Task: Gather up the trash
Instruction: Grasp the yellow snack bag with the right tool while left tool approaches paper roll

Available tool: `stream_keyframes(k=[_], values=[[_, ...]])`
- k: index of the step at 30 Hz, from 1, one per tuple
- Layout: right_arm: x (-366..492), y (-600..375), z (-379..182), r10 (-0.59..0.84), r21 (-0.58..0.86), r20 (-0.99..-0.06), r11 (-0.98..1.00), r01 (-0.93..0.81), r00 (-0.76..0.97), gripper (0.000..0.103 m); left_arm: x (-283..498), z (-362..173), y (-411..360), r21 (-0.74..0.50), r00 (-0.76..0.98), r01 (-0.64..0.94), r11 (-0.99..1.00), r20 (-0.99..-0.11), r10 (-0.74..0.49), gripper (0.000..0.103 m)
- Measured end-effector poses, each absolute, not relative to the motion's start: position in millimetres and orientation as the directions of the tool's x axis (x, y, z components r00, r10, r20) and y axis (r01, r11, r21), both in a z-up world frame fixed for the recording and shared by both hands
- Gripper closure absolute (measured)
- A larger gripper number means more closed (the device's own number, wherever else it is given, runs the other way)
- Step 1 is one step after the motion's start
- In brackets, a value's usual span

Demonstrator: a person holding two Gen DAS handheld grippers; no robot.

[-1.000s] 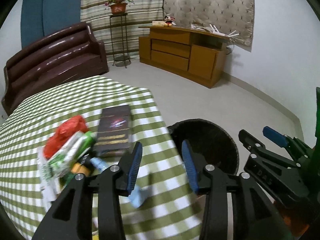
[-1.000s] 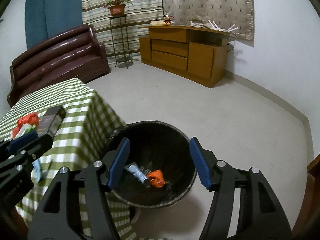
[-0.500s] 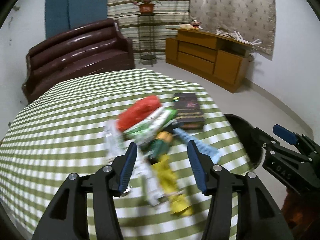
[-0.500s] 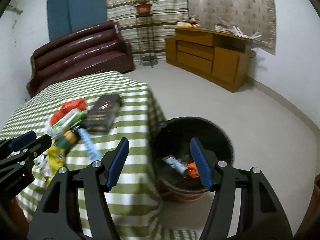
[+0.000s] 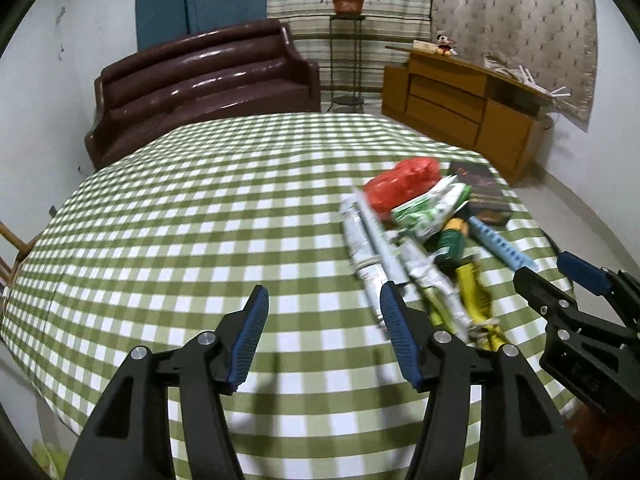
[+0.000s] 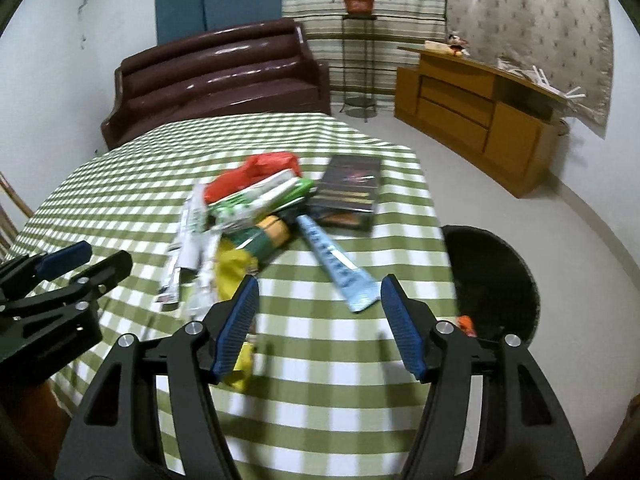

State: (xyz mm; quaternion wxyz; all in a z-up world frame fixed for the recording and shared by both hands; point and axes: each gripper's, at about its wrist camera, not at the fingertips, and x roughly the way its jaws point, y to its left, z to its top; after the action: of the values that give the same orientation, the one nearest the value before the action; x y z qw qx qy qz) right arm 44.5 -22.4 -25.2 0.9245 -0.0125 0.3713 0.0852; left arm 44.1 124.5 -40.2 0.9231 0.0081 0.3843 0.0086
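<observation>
The left gripper (image 5: 322,334) has just been opening its jaws; they stand moderately wide with nothing between them, over bare checked cloth beside the near end of the litter. The right gripper (image 6: 318,322) also has its jaws apart and empty, above the near edge of the pile, with the flat end of a pale blue tube (image 6: 338,266) lying just ahead between the blue ribbed pads.

The trash sits heaped on the counter (image 5: 200,216), which is covered in a soft green-and-white gingham cloth. It includes a crumpled red plastic bag (image 5: 404,186), a green-and-white wrapper (image 5: 434,206), long silvery foil wrappers (image 5: 372,248) and a limp yellow wrapper (image 6: 232,272). A dark, rigid box (image 6: 350,190) touches the far side of the heap.

A dark round bin (image 6: 494,280) stands on the floor just beyond the counter's edge, with an orange scrap inside.

My advice: take one piece at a time. The tube is the clearest target for the right jaws; close across its narrow width, not its length. Foil and film are thin and slippery, so pinch low at a crease and avoid catching the cloth.
</observation>
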Motion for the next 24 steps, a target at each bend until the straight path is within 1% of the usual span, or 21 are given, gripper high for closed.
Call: stream_keyframes(k=[5, 9, 11, 12, 16, 19, 21, 22, 24], values=[[43.4, -4.2, -30.3, 0.166, 0.034, -0.705, 0.979, -0.201, 0.690, 0.041, 43.0, -44.6, 136.8, 0.014, 0.696, -0.026, 1.000, -0.717, 0.029, 0.045], [46.8, 2.6, -35.2, 0.147, 0.012, -0.724, 0.980, -0.201, 0.674, 0.043, 41.5, -47.9, 144.0, 0.007, 0.692, -0.035, 0.999, -0.721, 0.029, 0.044], [49.2, 4.5, -36.9, 0.138, 0.007, -0.737, 0.980, -0.197, 0.662, 0.045, 41.9, -49.9, 146.7, 0.003, 0.689, -0.036, 0.999, -0.724, 0.027, 0.044], [49.4, 5.7, -38.3, 0.137, 0.007, -0.743, 0.981, -0.196, 0.655, 0.049, 42.1, -50.8, 147.5, 0.001, 0.687, -0.036, 0.999, -0.726, 0.026, 0.044], [54.0, 7.1, -41.2, 0.134, 0.002, -0.760, 0.979, -0.204, 0.636, 0.050, 42.9, -53.6, 149.2, -0.007, 0.683, -0.032, 0.999, -0.730, 0.017, 0.044], [54.7, 7.7, -43.4, 0.158, 0.022, -0.766, 0.975, -0.220, 0.623, 0.056, 43.5, -55.0, 151.2, -0.012, 0.680, -0.029, 1.000, -0.733, 0.011, 0.043], [54.1, 8.0, -44.5, 0.181, 0.042, -0.767, 0.971, -0.234, 0.616, 0.063, 44.8, -54.9, 149.7, -0.016, 0.678, -0.026, 1.000, -0.735, 0.006, 0.042], [53.4, 7.8, -44.5, 0.194, 0.054, -0.766, 0.969, -0.239, 0.613, 0.071, 45.4, -54.5, 148.2, -0.017, 0.678, -0.024, 1.000, -0.735, 0.004, 0.042], [51.8, 7.0, -44.2, 0.197, 0.058, -0.765, 0.969, -0.238, 0.613, 0.080, 46.7, -53.8, 143.9, -0.016, 0.678, -0.019, 1.000, -0.735, 0.001, 0.042]])
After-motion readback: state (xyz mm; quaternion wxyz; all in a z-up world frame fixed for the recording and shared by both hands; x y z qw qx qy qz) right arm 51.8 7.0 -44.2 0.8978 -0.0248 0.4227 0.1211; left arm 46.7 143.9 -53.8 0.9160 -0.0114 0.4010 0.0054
